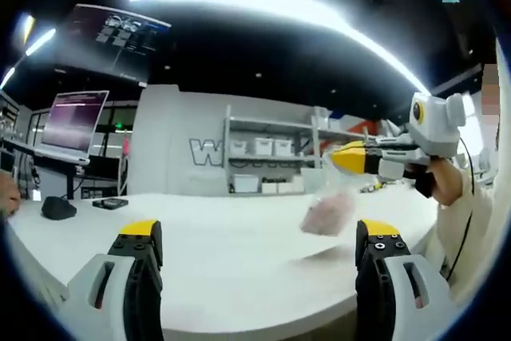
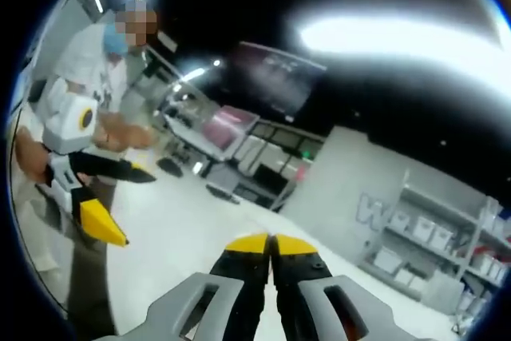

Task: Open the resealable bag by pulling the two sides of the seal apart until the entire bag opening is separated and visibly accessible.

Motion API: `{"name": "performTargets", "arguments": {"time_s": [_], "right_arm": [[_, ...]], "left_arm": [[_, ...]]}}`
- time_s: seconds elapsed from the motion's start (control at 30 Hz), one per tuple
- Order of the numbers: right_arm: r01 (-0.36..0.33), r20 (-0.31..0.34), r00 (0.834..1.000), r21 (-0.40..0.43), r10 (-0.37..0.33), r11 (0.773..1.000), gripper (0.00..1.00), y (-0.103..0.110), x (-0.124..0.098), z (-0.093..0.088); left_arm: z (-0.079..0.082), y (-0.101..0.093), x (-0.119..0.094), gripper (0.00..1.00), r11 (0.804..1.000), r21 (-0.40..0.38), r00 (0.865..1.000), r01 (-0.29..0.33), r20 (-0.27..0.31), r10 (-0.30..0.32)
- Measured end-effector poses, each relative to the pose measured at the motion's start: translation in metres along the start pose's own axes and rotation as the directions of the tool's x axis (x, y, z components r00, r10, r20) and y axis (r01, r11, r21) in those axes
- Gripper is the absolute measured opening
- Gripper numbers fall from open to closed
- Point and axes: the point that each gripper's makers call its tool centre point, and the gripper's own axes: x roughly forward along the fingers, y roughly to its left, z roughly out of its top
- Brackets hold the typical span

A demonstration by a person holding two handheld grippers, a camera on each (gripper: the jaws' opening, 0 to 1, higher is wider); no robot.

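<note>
A clear resealable bag (image 1: 327, 212) with something pinkish inside hangs over the white table (image 1: 223, 261), blurred. Its top edge sits at the yellow tips of my right gripper (image 1: 335, 157), which comes in from the right, held by a hand (image 1: 447, 185). In the right gripper view, that gripper (image 2: 271, 245) has its jaws pressed together, and the bag film between them is too faint to make out. My left gripper (image 1: 258, 237) stands wide open near the table's front edge, left of and below the bag, with nothing between its jaws. It also appears as the left gripper (image 2: 136, 209), jaws spread.
At the table's far left lie a black mouse (image 1: 57, 208) and a flat dark device (image 1: 109, 203). A laptop (image 1: 76, 121) stands behind them. A shelf with white bins (image 1: 263, 157) lines the back wall. A person (image 2: 88, 61) stands at the left.
</note>
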Motion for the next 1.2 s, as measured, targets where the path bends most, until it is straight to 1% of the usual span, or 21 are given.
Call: {"name": "performTargets", "arguments": {"time_s": [0.17,0.43,0.6,0.73,0.9,1.07,1.2], "right_arm": [[-0.001,0.003,1.000,-0.005,0.001,1.000,0.00,-0.001,0.001,0.001],[-0.003,0.002,1.000,-0.022,0.003,1.000,0.00,-0.008,0.007,0.003],[-0.013,-0.003,1.000,-0.049,0.013,0.999,0.00,-0.009,0.013,0.004],[-0.014,-0.009,1.000,-0.078,0.013,0.997,0.00,-0.011,0.018,0.004],[-0.028,-0.027,0.999,-0.101,0.026,0.994,0.00,-0.011,0.025,0.001],[-0.037,-0.047,0.998,-0.143,0.030,0.989,0.00,-0.013,0.032,-0.003],[-0.043,-0.056,0.998,-0.142,0.036,0.989,0.00,-0.016,0.036,-0.006]], "left_arm": [[-0.001,0.001,0.000,1.00,1.000,-0.006,1.000,-0.005,-0.004,0.005],[-0.001,-0.003,0.000,1.00,1.000,-0.011,1.000,0.004,-0.006,-0.004],[0.001,-0.005,-0.001,1.00,1.000,-0.017,1.000,0.008,0.007,-0.008],[0.002,-0.004,-0.001,1.00,1.000,-0.010,1.000,0.008,0.003,-0.008],[0.003,-0.003,-0.001,1.00,1.000,-0.015,1.000,0.004,0.005,-0.004],[0.000,-0.004,0.000,1.00,1.000,-0.009,1.000,0.009,-0.010,-0.009],[0.001,-0.005,0.002,1.00,1.000,-0.018,1.000,0.011,-0.007,-0.011]]}}
